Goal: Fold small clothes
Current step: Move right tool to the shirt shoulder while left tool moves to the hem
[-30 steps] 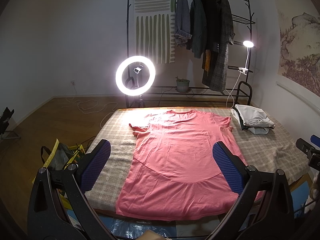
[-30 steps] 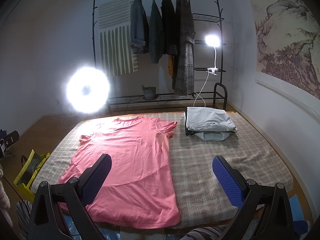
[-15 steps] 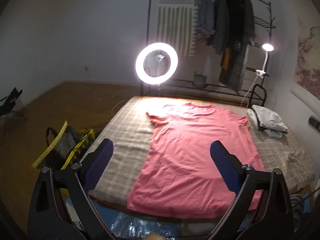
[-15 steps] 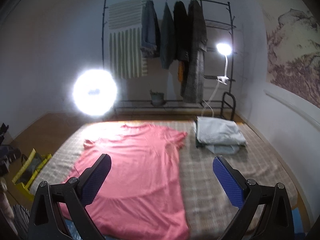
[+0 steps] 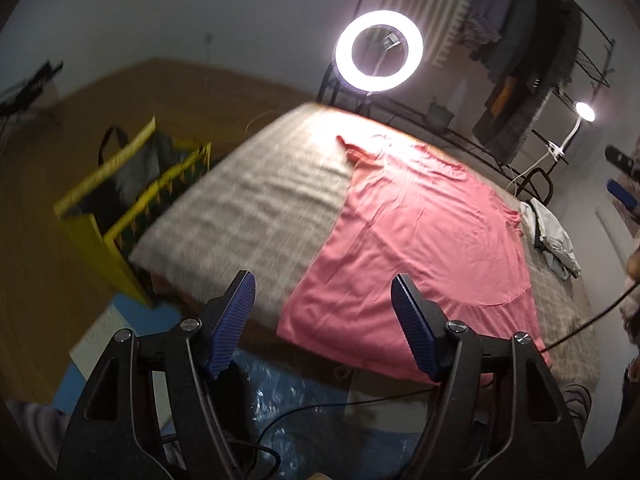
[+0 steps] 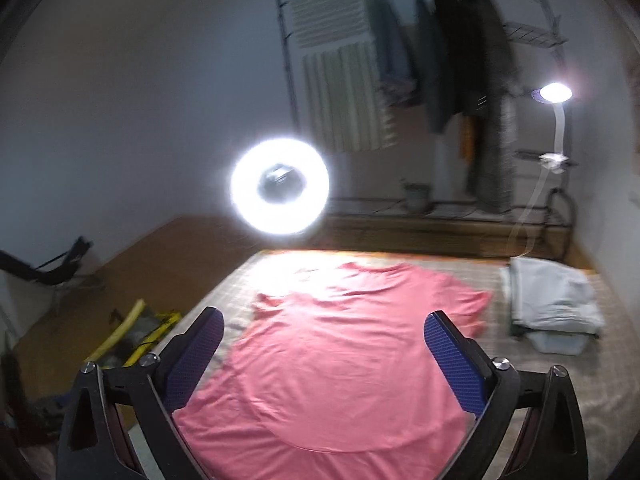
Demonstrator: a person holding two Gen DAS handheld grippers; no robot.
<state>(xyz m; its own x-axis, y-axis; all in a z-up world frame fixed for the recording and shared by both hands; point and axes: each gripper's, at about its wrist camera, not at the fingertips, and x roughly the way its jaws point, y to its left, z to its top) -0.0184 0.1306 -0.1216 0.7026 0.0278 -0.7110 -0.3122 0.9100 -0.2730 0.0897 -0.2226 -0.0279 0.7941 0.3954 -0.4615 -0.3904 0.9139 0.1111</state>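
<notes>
A salmon-pink T-shirt point(image 5: 420, 240) point(image 6: 344, 364) lies spread flat on the checked bed cover point(image 5: 256, 208) point(image 6: 560, 396), neck toward the far wall. My left gripper point(image 5: 324, 292) hangs above the shirt's near left hem corner. Its jaws are closing, with nothing between the blue pads and no contact with the cloth. My right gripper point(image 6: 324, 332) is open and hovers over the shirt's lower middle, apart from the cloth. Both views are blurred by motion.
A folded pile of pale clothes point(image 6: 552, 300) point(image 5: 556, 236) sits at the bed's far right. A ring light point(image 5: 379, 50) point(image 6: 280, 186) and a clothes rack point(image 6: 460, 92) stand behind the bed. A yellow bag point(image 5: 120, 200) stands on the floor at the left; blue plastic sheeting point(image 5: 296, 412) lies below the near edge.
The left gripper has dropped toward the bed's near left corner, rolled, and its jaws have narrowed. The right gripper has swung left, from over the bare cover to over the shirt.
</notes>
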